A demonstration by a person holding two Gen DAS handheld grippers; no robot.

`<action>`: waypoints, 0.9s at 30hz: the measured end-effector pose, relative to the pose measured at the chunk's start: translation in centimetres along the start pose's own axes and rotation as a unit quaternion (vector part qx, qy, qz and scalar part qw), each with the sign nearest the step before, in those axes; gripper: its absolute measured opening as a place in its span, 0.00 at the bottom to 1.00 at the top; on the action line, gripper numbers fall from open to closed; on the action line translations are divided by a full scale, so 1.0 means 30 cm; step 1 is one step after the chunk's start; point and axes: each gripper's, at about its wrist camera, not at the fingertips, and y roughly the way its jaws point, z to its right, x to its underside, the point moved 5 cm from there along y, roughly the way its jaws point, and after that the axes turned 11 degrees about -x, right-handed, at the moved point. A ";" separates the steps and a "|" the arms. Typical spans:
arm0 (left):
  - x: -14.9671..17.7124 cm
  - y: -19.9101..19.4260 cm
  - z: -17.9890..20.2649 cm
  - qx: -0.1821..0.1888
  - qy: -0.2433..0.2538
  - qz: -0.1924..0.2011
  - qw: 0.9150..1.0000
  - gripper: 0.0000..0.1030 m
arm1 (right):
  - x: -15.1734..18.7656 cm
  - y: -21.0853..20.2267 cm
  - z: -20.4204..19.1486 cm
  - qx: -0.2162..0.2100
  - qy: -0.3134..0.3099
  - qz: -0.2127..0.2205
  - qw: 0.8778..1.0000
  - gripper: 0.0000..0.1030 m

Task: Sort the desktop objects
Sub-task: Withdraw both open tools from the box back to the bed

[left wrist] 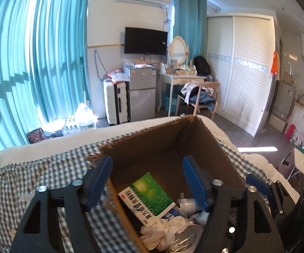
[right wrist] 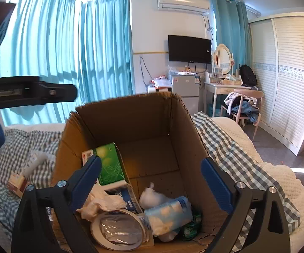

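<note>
Two views | right wrist only: tape roll (right wrist: 118, 230), tube (right wrist: 35, 160) outside box (right wrist: 131, 113)

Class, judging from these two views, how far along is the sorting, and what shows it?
Done: the brown cardboard box already holds a green medicine carton, crumpled white tissue, a white tape roll and a blue-white packet. In hand: nothing; the left gripper and right gripper are open over the box. Left: a white tube and small brown carton lie on the checked cloth.
</note>
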 end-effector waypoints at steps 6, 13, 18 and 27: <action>-0.027 -0.130 -0.094 -0.026 -0.028 0.031 0.999 0.93 | -0.038 -0.051 -0.030 0.008 -0.006 0.020 1.000 0.98; -0.041 -0.262 -0.207 -0.045 -0.059 0.064 0.995 1.00 | -0.103 -0.147 -0.066 0.020 -0.009 0.068 0.997 1.00; -0.036 -0.343 -0.254 -0.096 -0.056 0.090 0.990 1.00 | -0.136 -0.195 -0.112 0.024 -0.028 0.082 0.996 1.00; 0.007 -0.457 -0.332 -0.136 -0.035 0.130 0.981 1.00 | -0.180 -0.257 -0.246 0.004 -0.060 0.108 0.992 1.00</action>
